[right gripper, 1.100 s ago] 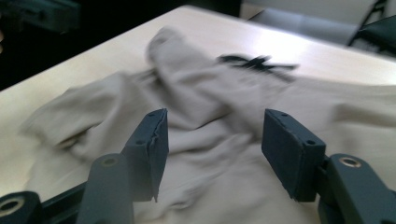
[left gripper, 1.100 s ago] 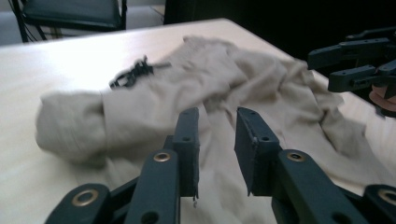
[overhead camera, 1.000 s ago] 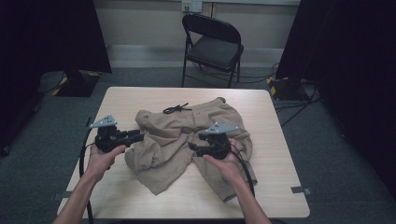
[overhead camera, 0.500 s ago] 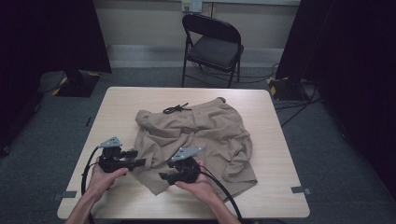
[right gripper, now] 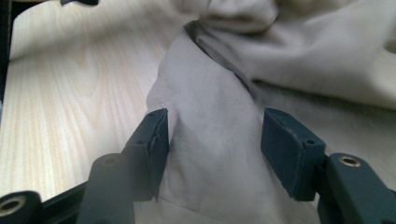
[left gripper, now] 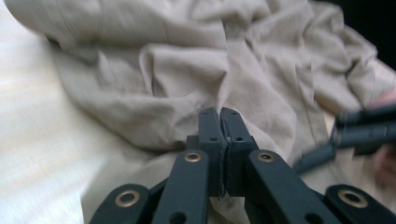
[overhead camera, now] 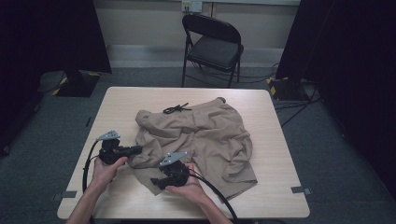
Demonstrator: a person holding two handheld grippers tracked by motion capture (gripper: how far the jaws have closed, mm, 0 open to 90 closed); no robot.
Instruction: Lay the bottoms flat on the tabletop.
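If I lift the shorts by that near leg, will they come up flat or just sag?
The shorts will probably sag: the cloth lies in soft creases and folds. They look thin, so likely light. The left gripper seems shut on a fold; the right gripper is open around the leg, so cloth there may slide until it closes.

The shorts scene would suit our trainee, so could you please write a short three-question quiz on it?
1. True or false: the left gripper has its jaws shut.
2. The right gripper has its jaws: A) shut, B) open over the shorts, C) open over bare table.
3. What black thing lies at the far edge of the shorts?

Key: 1 true, the jaws meet at a fold of cloth. 2 B, the cloth lies between them. 3 the drawstring.
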